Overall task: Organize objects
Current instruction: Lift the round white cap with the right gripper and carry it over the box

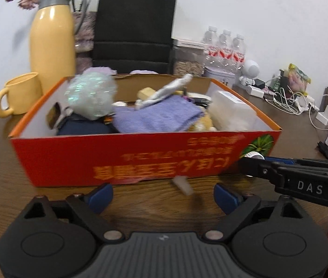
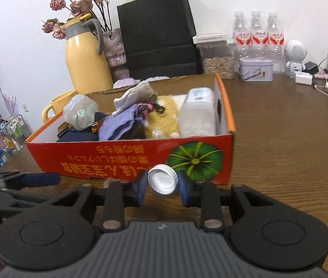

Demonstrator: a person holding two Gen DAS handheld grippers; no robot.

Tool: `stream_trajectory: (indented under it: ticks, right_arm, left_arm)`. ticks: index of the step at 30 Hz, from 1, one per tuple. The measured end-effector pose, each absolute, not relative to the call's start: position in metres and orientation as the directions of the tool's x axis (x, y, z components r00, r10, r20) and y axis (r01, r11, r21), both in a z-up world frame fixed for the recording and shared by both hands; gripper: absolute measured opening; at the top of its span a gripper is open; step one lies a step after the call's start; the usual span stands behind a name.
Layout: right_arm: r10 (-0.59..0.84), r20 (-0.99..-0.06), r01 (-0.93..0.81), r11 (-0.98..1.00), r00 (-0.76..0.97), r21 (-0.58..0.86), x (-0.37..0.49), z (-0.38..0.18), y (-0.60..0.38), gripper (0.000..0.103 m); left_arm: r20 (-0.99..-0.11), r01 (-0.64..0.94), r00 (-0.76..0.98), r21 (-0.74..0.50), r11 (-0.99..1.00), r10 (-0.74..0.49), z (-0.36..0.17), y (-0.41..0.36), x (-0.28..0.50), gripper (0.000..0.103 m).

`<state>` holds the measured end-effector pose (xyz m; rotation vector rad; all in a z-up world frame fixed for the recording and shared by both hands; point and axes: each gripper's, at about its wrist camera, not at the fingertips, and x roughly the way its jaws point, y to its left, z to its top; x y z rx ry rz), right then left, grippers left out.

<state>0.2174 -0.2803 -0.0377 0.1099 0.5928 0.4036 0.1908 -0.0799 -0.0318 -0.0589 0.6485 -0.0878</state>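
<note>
My right gripper (image 2: 162, 184) is shut on a white bottle cap (image 2: 163, 178), held just in front of the red cardboard box (image 2: 117, 159). In the left wrist view the same cap (image 1: 254, 155) shows at that gripper's tip near the box's right front corner. The box (image 1: 140, 162) holds a purple cloth (image 1: 157, 115), an iridescent wrapped ball (image 1: 89, 95), a white plastic container (image 1: 231, 110) and other odds and ends. My left gripper (image 1: 164, 198) stands open low over the table, with a small pale blurred piece (image 1: 183, 185) lying between its fingers, untouched by the pads.
A yellow jug (image 1: 52, 44) and yellow mug (image 1: 17, 95) stand left of the box. Behind it are a black paper bag (image 2: 157, 30), a seed jar (image 2: 218, 58), water bottles (image 2: 256, 34) and a tin (image 2: 255, 69). Chargers and cables (image 1: 289, 102) crowd the right.
</note>
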Motion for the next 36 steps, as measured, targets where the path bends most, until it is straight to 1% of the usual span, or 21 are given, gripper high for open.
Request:
stream_trajectory:
  ticks: [1, 3, 4, 5, 6, 7, 8, 10, 11, 12, 13, 17, 23, 30, 36]
  right_arm:
    - [0.394, -0.517, -0.334, 0.919, 0.760, 0.210, 0.217, -0.037, -0.284, 0.029]
    - [0.406, -0.509, -0.342, 0.914, 0.760, 0.218, 0.216, -0.037, -0.290, 0.029]
    - [0.406, -0.507, -0.345, 0.914, 0.761, 0.214, 0.215, -0.037, -0.293, 0.029]
    - [0.406, -0.509, -0.348, 0.914, 0.759, 0.210, 0.215, -0.037, -0.294, 0.029]
    - [0.410, -0.510, -0.351, 0.912, 0.756, 0.213, 0.216, -0.038, -0.297, 0.029]
    - [0.414, -0.509, -0.353, 0.910, 0.755, 0.216, 0.216, -0.038, -0.298, 0.029]
    - [0.417, -0.506, -0.356, 0.909, 0.755, 0.218, 0.215, -0.038, -0.299, 0.029]
    - [0.426, -0.500, -0.363, 0.905, 0.754, 0.223, 0.215, -0.038, -0.300, 0.029]
    - [0.429, -0.496, -0.368, 0.903, 0.755, 0.222, 0.213, -0.037, -0.300, 0.029]
    - [0.431, -0.494, -0.372, 0.902, 0.755, 0.219, 0.212, -0.038, -0.299, 0.029]
    - [0.434, -0.492, -0.377, 0.901, 0.755, 0.215, 0.212, -0.038, -0.298, 0.029]
    - [0.431, -0.489, -0.380, 0.902, 0.759, 0.206, 0.209, -0.038, -0.295, 0.029]
    - [0.423, -0.475, -0.383, 0.905, 0.772, 0.183, 0.205, -0.036, -0.291, 0.029]
    - [0.436, -0.439, -0.391, 0.900, 0.785, 0.195, 0.201, -0.024, -0.280, 0.029]
    - [0.445, -0.396, -0.416, 0.895, 0.803, 0.163, 0.202, -0.001, -0.261, 0.029]
  left_arm:
    - [-0.589, 0.061, 0.804, -0.058, 0.996, -0.084, -0.033, -0.088, 0.192, 0.082]
    - [-0.594, 0.065, 0.802, -0.009, 0.998, -0.057, -0.036, -0.101, 0.196, 0.081]
    - [-0.600, 0.066, 0.798, -0.003, 0.998, -0.055, -0.037, -0.106, 0.198, 0.079]
    - [-0.608, 0.069, 0.792, -0.006, 0.998, -0.058, -0.039, -0.110, 0.201, 0.073]
    - [-0.619, 0.069, 0.783, -0.012, 0.998, -0.062, -0.040, -0.112, 0.206, 0.069]
    - [-0.635, 0.060, 0.770, -0.020, 0.998, -0.059, -0.041, -0.113, 0.210, 0.062]
    - [-0.642, 0.045, 0.765, -0.024, 0.999, -0.050, -0.042, -0.114, 0.213, 0.058]
    - [-0.637, 0.013, 0.770, -0.032, 0.999, -0.030, -0.041, -0.116, 0.215, 0.056]
    - [-0.633, 0.007, 0.774, -0.043, 0.999, -0.033, -0.041, -0.116, 0.215, 0.044]
    - [-0.628, 0.001, 0.777, -0.048, 0.999, -0.031, -0.042, -0.116, 0.215, 0.029]
    - [-0.630, -0.009, 0.776, -0.044, 0.999, -0.020, -0.042, -0.116, 0.215, 0.007]
    - [-0.629, -0.017, 0.777, -0.062, 0.998, -0.026, -0.041, -0.109, 0.212, 0.005]
    - [-0.597, 0.037, 0.797, -0.096, 0.995, -0.087, -0.028, -0.096, 0.192, 0.004]
    - [-0.536, 0.086, 0.833, -0.116, 0.990, -0.135, -0.001, -0.075, 0.160, 0.004]
    - [-0.447, 0.091, 0.885, -0.111, 0.990, -0.131, 0.030, -0.058, 0.157, 0.005]
